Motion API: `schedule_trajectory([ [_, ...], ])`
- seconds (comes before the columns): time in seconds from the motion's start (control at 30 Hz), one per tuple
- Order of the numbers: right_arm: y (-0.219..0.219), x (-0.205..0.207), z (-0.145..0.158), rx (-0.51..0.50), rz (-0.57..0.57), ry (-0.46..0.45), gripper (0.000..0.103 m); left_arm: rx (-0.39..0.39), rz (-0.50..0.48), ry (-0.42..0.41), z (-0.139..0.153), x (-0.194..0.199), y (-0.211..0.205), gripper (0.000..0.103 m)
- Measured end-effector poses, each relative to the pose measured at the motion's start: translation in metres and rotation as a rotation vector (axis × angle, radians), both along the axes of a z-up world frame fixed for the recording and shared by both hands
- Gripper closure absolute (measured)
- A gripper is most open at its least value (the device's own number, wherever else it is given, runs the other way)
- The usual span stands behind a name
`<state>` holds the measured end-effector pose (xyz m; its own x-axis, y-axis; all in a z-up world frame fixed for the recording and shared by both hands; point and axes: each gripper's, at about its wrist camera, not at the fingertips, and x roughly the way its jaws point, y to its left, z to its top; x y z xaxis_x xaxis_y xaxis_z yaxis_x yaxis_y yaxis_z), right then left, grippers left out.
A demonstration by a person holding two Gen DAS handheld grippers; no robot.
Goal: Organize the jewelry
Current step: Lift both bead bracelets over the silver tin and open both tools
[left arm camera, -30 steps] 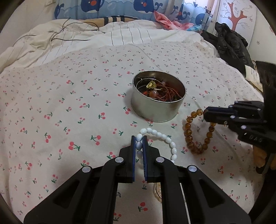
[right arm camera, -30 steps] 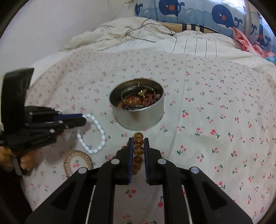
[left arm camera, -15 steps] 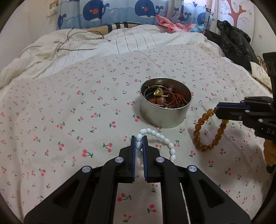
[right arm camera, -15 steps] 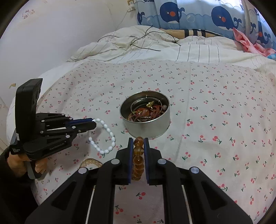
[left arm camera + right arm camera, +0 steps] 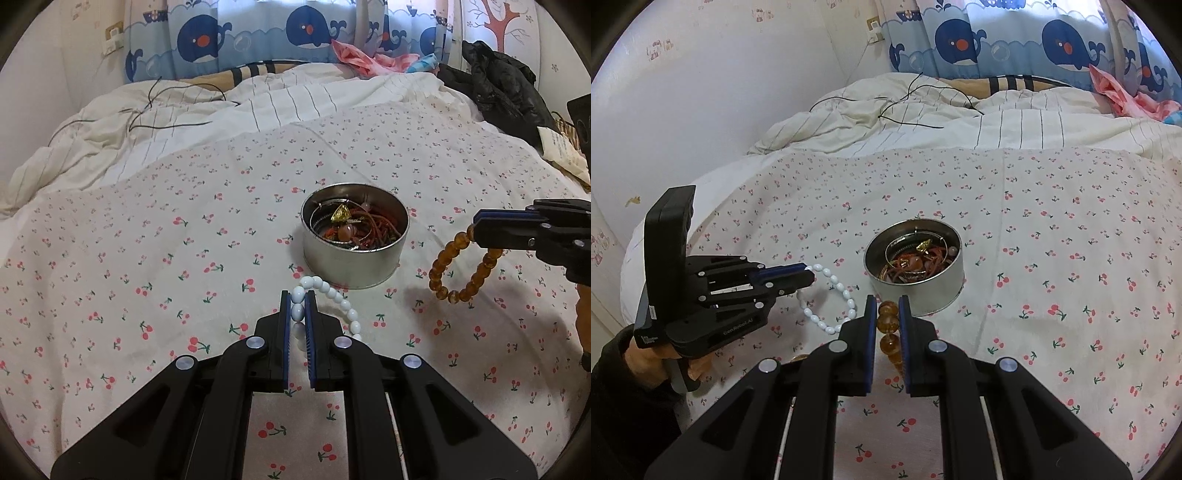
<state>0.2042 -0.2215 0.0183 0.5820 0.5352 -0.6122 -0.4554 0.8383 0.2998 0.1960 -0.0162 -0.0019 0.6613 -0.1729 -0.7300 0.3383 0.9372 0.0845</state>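
The left gripper [image 5: 297,314] was pinching a white bead bracelet [image 5: 334,301] between its blue pads, the rest of the loop hanging free to the right of the jaws and clear of the bed. The right gripper [image 5: 885,317] was likewise clamped on an amber bead bracelet [image 5: 460,267], gripping a bead or two at the top so that the strand dangled below; in the left wrist view its loop hung in the air to the right of the tin, with a shadow on the sheet beneath it. Between the two, on the cherry-print bedsheet [image 5: 147,258], stood a round metal tin [image 5: 354,266] already holding a tangle of red cords, thin hoops and a gold triangular pendant. Both grippers pointed downward toward that tin, one on each side, which suggested the bracelets were held up so they could be carried over the rim and dropped in with the other pieces. Gripping by only a bead or two let each loop hang slack, likely making it easier to lower into the open tin.
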Motion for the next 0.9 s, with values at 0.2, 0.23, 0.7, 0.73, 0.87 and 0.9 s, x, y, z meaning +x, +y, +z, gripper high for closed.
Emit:
schedule_trajectory([
  [0.2,-0.005,-0.002,0.007,0.034,-0.001,-0.016,0.09,0.031,-0.006,-0.03,0.006,-0.002,-0.008,0.097],
  [0.23,-0.006,-0.002,0.007,0.037,0.0,-0.017,0.09,0.03,-0.007,-0.034,0.008,-0.002,-0.009,0.097],
  [0.7,-0.019,0.012,0.024,0.152,-0.041,-0.04,0.09,-0.093,-0.01,-0.093,0.058,0.009,-0.01,0.097],
  [0.73,-0.018,0.014,0.025,0.157,-0.045,-0.041,0.09,-0.106,-0.01,-0.092,0.06,0.011,-0.009,0.097],
  [0.87,-0.016,0.024,0.032,0.196,-0.053,-0.042,0.09,-0.18,-0.004,-0.072,0.065,0.024,-0.005,0.097],
  [0.9,-0.016,0.026,0.033,0.199,-0.053,-0.041,0.09,-0.19,-0.003,-0.07,0.065,0.027,-0.006,0.097],
])
